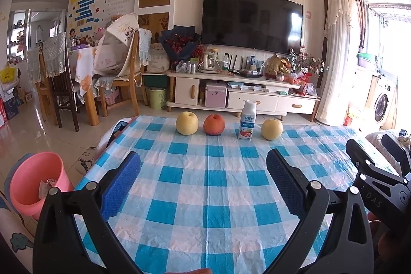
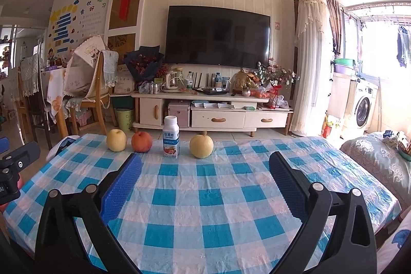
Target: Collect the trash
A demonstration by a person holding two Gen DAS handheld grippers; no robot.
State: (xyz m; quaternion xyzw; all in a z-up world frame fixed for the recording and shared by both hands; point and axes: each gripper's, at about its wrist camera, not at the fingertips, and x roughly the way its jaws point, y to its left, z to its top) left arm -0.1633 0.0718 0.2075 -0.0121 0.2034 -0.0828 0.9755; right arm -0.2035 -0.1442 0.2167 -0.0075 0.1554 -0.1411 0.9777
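Observation:
A white yogurt bottle (image 1: 247, 120) (image 2: 171, 137) stands upright near the far edge of the blue-checked table (image 1: 205, 197) (image 2: 205, 202). It is in a row with a yellow pear (image 1: 187, 123) (image 2: 116, 140), a red-orange peach (image 1: 214, 124) (image 2: 141, 142) and a second pear (image 1: 272, 129) (image 2: 201, 142). My left gripper (image 1: 204, 166) is open over the near half of the table, holding nothing. My right gripper (image 2: 205, 166) is open too, empty, well short of the row. A pink bin (image 1: 38, 184) with some scraps inside sits on the floor left of the table.
In the left wrist view the right gripper's body (image 1: 380, 179) shows at the right edge. A sofa cushion (image 2: 377, 161) lies right of the table. Behind the table are a TV cabinet (image 1: 241, 94), dining chairs (image 1: 120, 76) and a green bin (image 1: 157, 97).

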